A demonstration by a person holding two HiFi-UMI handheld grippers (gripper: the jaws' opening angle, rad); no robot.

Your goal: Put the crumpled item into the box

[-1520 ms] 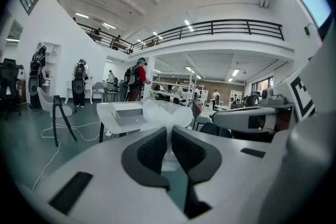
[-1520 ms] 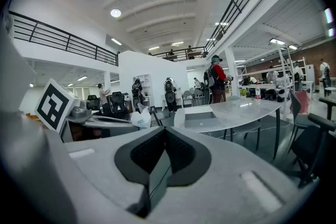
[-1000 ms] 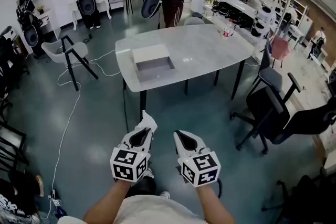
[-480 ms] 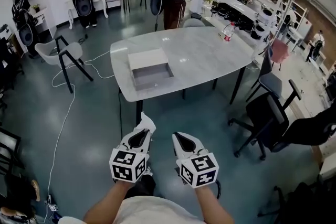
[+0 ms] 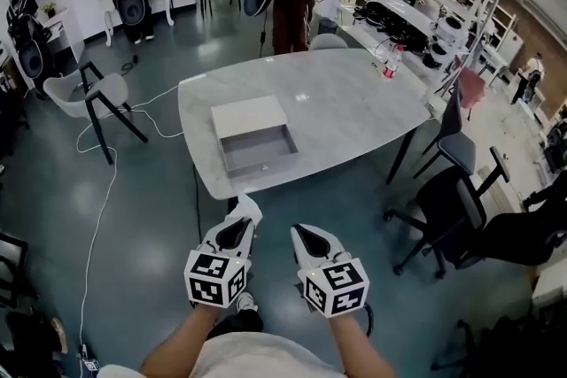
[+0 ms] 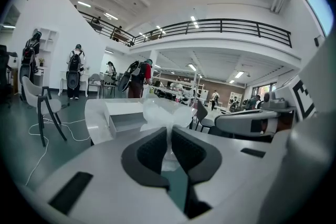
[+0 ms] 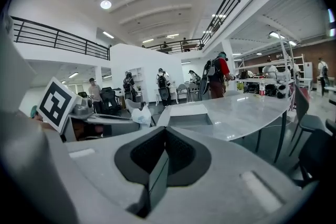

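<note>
Head view: left gripper has its jaws clamped on the white crumpled item, which protrudes past the tips toward 12 o'clock. Right gripper sits at its 3 o'clock, jaws pressed together with nothing between them. Open box rests on the table at 12 o'clock, well apart from both grippers.
</note>
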